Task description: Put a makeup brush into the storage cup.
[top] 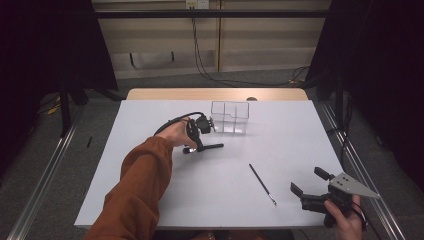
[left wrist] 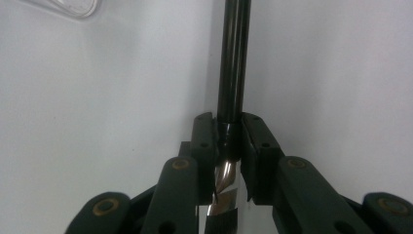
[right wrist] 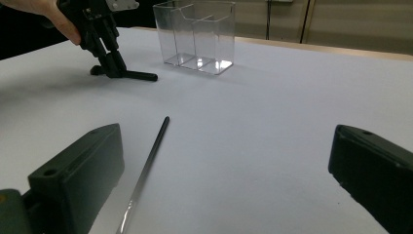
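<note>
Black and glossy, a thick pen-like stick [left wrist: 233, 63] lies flat on the white desk [top: 280, 155], and the left gripper [left wrist: 228, 141] has its fingers [left wrist: 203, 139] clamped on it near one end. In the left gripper view the pads press on both sides of the barrel where it meets a shiny metallic section, and the rest of the barrel runs straight away from the fingers. From above, the stick [top: 210, 147] sits in the middle-left part of the desk, just in front of a clear plastic organiser [top: 230, 117] with several compartments, near it but not touching. The left gripper [top: 196, 145] points down at the desk, with the person's hand [top: 177, 132] and an orange sleeve [top: 142, 185] behind it.

A thin dark brush or stylus [top: 262, 184] lies slanted on the desk, well apart from the stick, toward the right front.

The right gripper [top: 310, 184] rests near the desk's right front corner, its fingers [right wrist: 78, 170] wide apart with nothing between them; the thin stylus [right wrist: 146, 170] lies just beside its one finger.
</note>
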The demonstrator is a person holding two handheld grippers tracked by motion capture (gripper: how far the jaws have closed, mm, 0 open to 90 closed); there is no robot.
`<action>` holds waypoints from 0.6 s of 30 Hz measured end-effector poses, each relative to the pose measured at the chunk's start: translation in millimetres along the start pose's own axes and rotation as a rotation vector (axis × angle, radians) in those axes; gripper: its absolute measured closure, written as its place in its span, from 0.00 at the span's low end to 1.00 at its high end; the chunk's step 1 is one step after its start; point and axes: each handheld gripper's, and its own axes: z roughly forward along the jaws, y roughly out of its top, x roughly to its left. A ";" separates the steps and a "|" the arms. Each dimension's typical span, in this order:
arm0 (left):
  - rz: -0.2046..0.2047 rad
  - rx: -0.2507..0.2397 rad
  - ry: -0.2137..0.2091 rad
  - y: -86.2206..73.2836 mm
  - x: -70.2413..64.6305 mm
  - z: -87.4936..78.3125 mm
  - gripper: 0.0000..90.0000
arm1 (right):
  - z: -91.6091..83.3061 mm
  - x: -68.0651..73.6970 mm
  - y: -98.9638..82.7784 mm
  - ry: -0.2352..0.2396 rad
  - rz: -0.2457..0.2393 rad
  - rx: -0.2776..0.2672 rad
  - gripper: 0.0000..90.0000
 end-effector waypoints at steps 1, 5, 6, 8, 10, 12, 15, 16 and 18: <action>0.006 0.012 0.003 1.0 -0.3 -0.4 0.87 | 0.1 0.1 0.0 0.004 0.000 0.006 0.00; -0.010 -0.002 0.003 -0.3 -0.3 -0.5 0.87 | 1.1 1.4 0.1 0.010 -0.003 0.011 0.00; -0.013 -0.002 0.000 -0.8 0.2 -1.0 0.87 | 1.2 1.5 0.2 0.010 -0.002 0.011 0.00; -0.023 -0.013 0.001 -2.0 0.6 -1.4 0.87 | 1.2 1.3 0.2 0.008 -0.002 0.011 0.00; -0.034 -0.022 -0.002 -3.1 1.0 -1.6 0.87 | 1.0 0.6 0.0 0.008 -0.001 0.013 0.00; -0.042 -0.023 -0.005 -4.1 1.1 -2.3 0.87 | 0.8 0.6 0.0 0.006 0.005 0.010 0.00; -0.061 -0.039 -0.016 -7.1 1.6 -4.6 0.87 | 0.3 0.7 0.0 0.007 0.002 0.009 0.00; -0.063 -0.046 -0.020 -8.3 2.2 -6.5 0.87 | 0.2 0.7 0.0 0.007 0.001 0.008 0.00; -0.070 -0.055 -0.005 -10.9 2.5 -11.2 0.87 | -0.1 0.6 0.0 0.009 -0.005 0.009 0.00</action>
